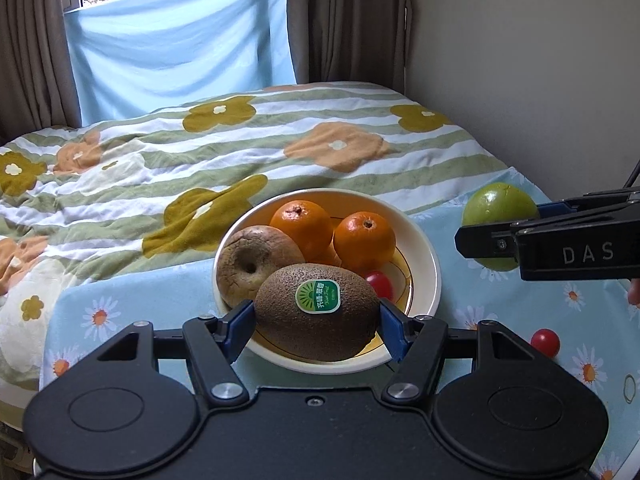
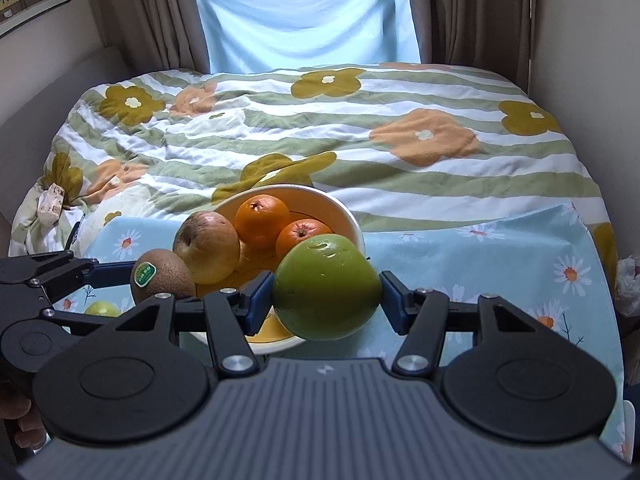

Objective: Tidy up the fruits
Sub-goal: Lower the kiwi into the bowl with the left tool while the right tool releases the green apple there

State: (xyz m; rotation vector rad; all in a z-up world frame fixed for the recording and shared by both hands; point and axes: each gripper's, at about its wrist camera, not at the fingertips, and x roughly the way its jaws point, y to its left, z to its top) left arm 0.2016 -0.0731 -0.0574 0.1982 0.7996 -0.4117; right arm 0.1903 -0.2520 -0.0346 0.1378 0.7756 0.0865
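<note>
My left gripper (image 1: 318, 322) is shut on a brown kiwi (image 1: 316, 312) with a green sticker, held just above the near rim of a cream bowl (image 1: 430, 276). In the bowl lie two oranges (image 1: 302, 226), a brownish apple (image 1: 252, 264) and a red cherry tomato (image 1: 379, 284). My right gripper (image 2: 327, 298) is shut on a green apple (image 2: 326, 286), held over the bowl's (image 2: 354, 220) right near side. From the left wrist view that right gripper (image 1: 498, 236) and its green apple (image 1: 500, 204) hang to the right of the bowl. From the right wrist view the left gripper (image 2: 160, 274) holds the kiwi (image 2: 162, 276) at the bowl's left.
The bowl stands on a light blue daisy-print cloth (image 1: 500, 312) spread over a small table against a bed with a flowered quilt (image 1: 280, 136). A loose cherry tomato (image 1: 545, 342) lies on the cloth right of the bowl. A small green fruit (image 2: 102, 309) lies at the left, below the left gripper.
</note>
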